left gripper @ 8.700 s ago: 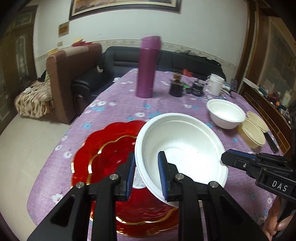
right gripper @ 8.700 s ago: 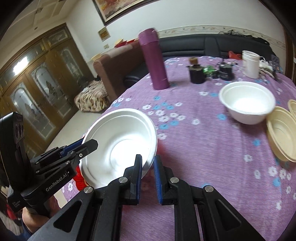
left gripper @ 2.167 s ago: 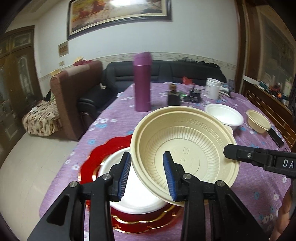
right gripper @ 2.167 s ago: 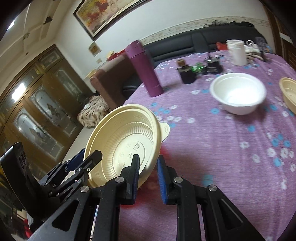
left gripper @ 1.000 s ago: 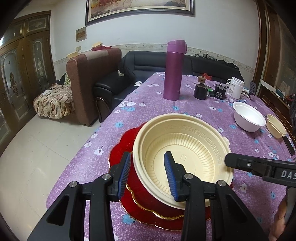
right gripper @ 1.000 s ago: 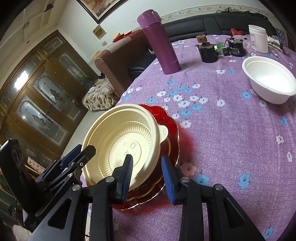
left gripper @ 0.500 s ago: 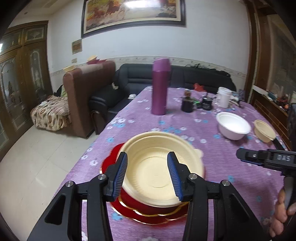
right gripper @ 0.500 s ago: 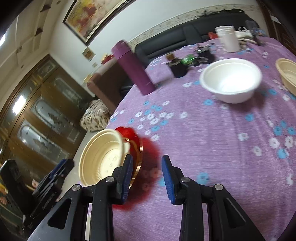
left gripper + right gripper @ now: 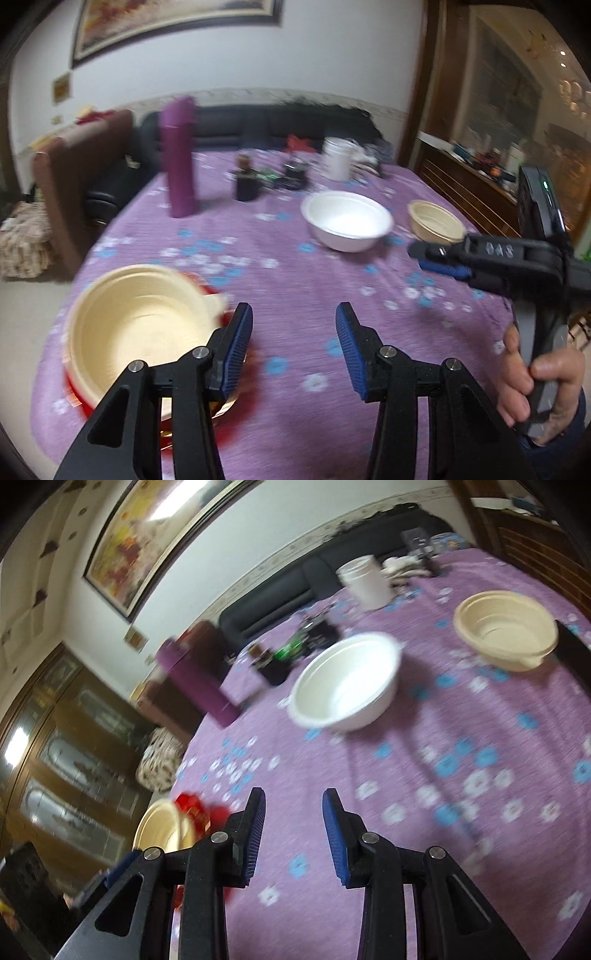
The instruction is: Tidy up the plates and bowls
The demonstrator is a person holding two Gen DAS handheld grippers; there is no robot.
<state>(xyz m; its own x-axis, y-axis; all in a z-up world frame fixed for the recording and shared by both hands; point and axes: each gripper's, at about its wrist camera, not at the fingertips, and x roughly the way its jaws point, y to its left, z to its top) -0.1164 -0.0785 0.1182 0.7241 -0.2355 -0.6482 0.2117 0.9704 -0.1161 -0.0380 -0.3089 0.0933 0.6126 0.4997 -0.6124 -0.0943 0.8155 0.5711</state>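
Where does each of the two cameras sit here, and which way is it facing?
Left wrist: sits on the left tongs, looking down the purple table; big cream bowl on the red plate at lower left; the right tongs and the hand holding them show at right.
Right wrist: sits on the right tongs, facing the white bowl and small cream bowl; part of the left tongs shows dimly at lower left.
Shared: both bowls, the purple flask, the white cup.
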